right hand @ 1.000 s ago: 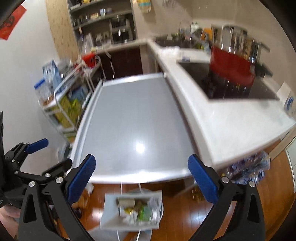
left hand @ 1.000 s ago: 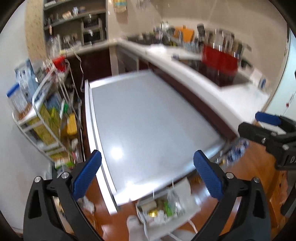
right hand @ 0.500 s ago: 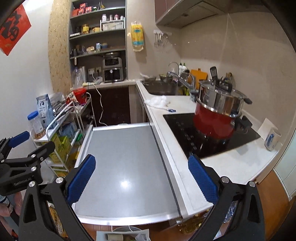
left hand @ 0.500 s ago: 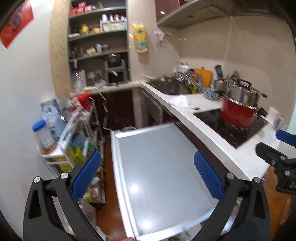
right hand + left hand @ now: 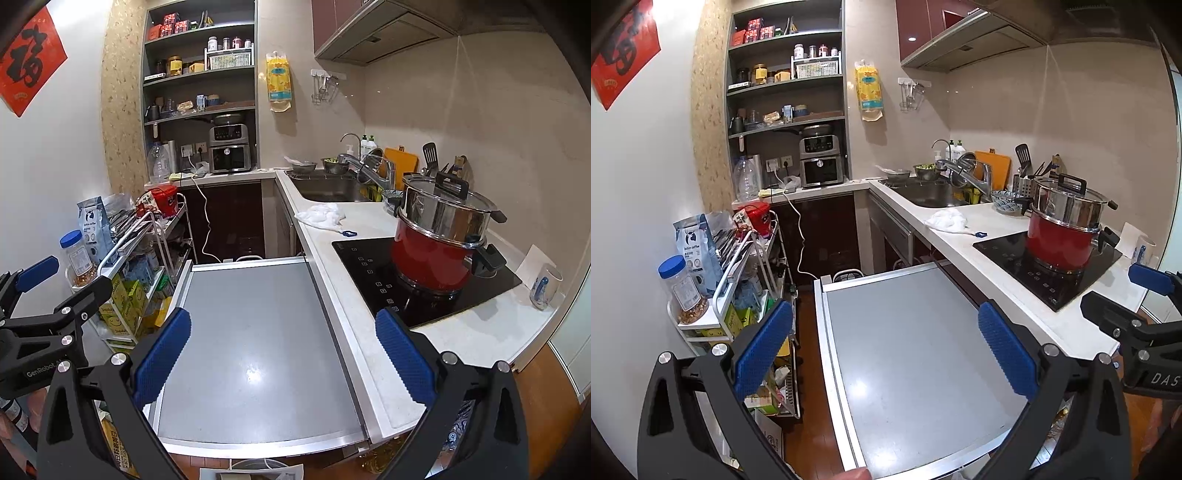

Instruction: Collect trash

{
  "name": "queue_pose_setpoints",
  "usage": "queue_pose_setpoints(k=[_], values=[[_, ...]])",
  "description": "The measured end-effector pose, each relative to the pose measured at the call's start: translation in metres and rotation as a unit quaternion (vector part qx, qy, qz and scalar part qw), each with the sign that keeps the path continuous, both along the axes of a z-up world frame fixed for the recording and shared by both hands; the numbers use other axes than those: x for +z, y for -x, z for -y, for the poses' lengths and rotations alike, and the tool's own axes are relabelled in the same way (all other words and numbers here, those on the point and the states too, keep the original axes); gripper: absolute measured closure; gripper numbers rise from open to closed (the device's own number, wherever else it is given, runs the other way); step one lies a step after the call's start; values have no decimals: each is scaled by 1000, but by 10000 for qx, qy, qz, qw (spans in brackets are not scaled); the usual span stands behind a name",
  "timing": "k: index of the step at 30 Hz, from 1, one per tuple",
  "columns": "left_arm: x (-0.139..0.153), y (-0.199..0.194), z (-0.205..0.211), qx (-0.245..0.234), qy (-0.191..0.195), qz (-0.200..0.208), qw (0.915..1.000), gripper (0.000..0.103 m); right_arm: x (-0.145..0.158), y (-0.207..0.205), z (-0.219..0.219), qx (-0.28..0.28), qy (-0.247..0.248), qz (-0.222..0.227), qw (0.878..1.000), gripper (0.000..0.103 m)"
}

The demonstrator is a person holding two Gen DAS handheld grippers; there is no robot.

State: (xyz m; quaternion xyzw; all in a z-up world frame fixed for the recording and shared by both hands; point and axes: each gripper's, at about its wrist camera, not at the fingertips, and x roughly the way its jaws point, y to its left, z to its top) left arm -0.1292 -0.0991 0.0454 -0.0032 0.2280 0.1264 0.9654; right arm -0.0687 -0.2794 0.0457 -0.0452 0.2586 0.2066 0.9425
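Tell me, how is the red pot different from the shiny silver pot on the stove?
The red pot sits at the bottom, right on the black stove; the silver pot is stacked on top of it. The red pot looks painted and dull, while the silver pot is mirror-shiny metal. Only the silver pot wears the lid with a black handle. Both are round cooking pots with black side handles.
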Motion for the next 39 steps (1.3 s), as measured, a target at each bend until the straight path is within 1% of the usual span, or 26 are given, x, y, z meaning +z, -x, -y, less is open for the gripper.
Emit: queue_pose_setpoints(k=[2,8,17,25,31,36,39], values=[[1,2,0,55,-5,24,10000,2,1,-1,0,11,-9,-6,10000,4],[4,2,1,-49,35,33,10000,2,3,2,-2,13,-14,25,10000,4],[7,3,2,45,58,49,10000,2,3,3,-2,-6,-50,-3,10000,4],[10,3,0,38,136,93,9999,2,1,8,-2,13,-48,-32,10000,4],[10,2,-1,19,248,87,9997,2,1,10,-2,26,-51,-50,10000,4],[10,2,-1,13,262,86,9996,2,1,14,-4,27,-35,-57,10000,4],[9,2,-4,-24,391,91,9992,2,0,15,-5,59,-63,-104,9999,4]])
